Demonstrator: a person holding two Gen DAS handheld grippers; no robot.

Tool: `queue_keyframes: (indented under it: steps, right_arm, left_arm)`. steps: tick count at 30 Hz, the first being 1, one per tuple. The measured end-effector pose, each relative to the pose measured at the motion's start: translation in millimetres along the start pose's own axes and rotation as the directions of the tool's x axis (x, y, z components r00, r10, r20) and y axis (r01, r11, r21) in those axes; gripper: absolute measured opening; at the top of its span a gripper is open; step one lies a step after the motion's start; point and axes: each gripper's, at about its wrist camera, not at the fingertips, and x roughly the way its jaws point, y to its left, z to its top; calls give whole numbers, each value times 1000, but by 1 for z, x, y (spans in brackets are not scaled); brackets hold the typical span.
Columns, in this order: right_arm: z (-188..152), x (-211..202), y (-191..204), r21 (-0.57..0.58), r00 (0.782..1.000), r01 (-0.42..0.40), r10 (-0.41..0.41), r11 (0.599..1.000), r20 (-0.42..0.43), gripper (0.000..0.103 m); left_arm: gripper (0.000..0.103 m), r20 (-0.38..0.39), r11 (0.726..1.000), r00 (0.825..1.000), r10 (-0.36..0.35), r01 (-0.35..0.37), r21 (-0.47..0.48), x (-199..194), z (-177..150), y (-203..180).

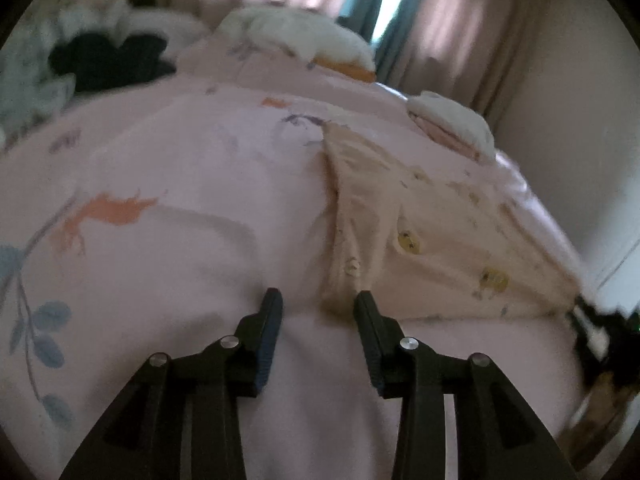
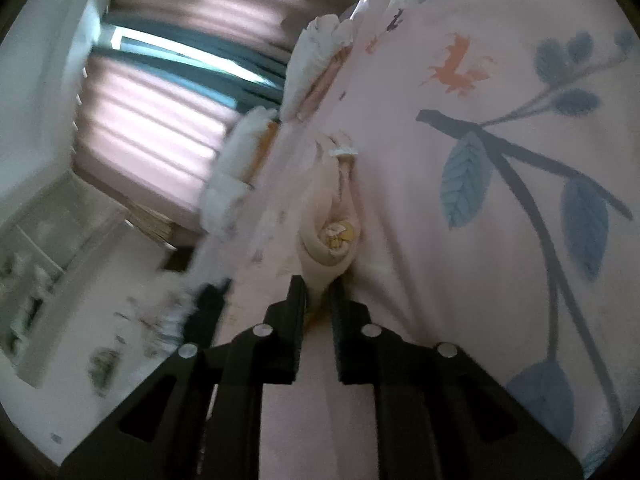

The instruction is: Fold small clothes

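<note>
A small cream garment (image 1: pixel 420 208) with yellow prints and a button lies flat on the pink flowered bed sheet (image 1: pixel 180 168). Its near left corner reaches just in front of my left gripper (image 1: pixel 318 304), whose fingers stand well apart with only sheet between them. In the right wrist view the garment (image 2: pixel 332 236) is bunched and twisted, and it tapers down into my right gripper (image 2: pixel 318 292). Those jaws stand narrowly apart, with the cloth's tip between the fingertips and a gap showing behind it. The right gripper (image 1: pixel 592 320) also shows, blurred, at the garment's right end.
Two folded white piles (image 1: pixel 304 40) (image 1: pixel 452 124) lie farther up the bed, and dark clothes (image 1: pixel 108 56) at the far left. The bed's edge (image 1: pixel 560 240) runs down the right, beside a wall. Curtains and a window (image 1: pixel 396 0) stand behind.
</note>
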Motion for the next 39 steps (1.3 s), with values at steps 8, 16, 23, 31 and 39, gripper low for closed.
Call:
queue_keyframes:
  steps: [8,16,23,31,39]
  right_arm:
    - [3,-6,-10,152,982,-189,185,970,38,45]
    - [-4,9,18,-17,1000,29,-29,999,3,44]
    - [0,15,9,58,995,82,-86,995,59,27]
    - [1,30,12,52,983,173,-176,983,57,16]
    - [-1,28,12,2,982,171,-171,985,77,12]
  left_arm:
    - [52,-51,995,999,1,-6,-103,22,37,-5]
    - [64,-135,989,980,-144,139,-46,57,49,-19]
    - [65,-107,979,974,-202,198,-43,56,45,-11]
    - [66,-90,977,973,-212,209,-44,55,45,-12]
    - [67,-89,974,971,-224,220,-52,54,46,-5]
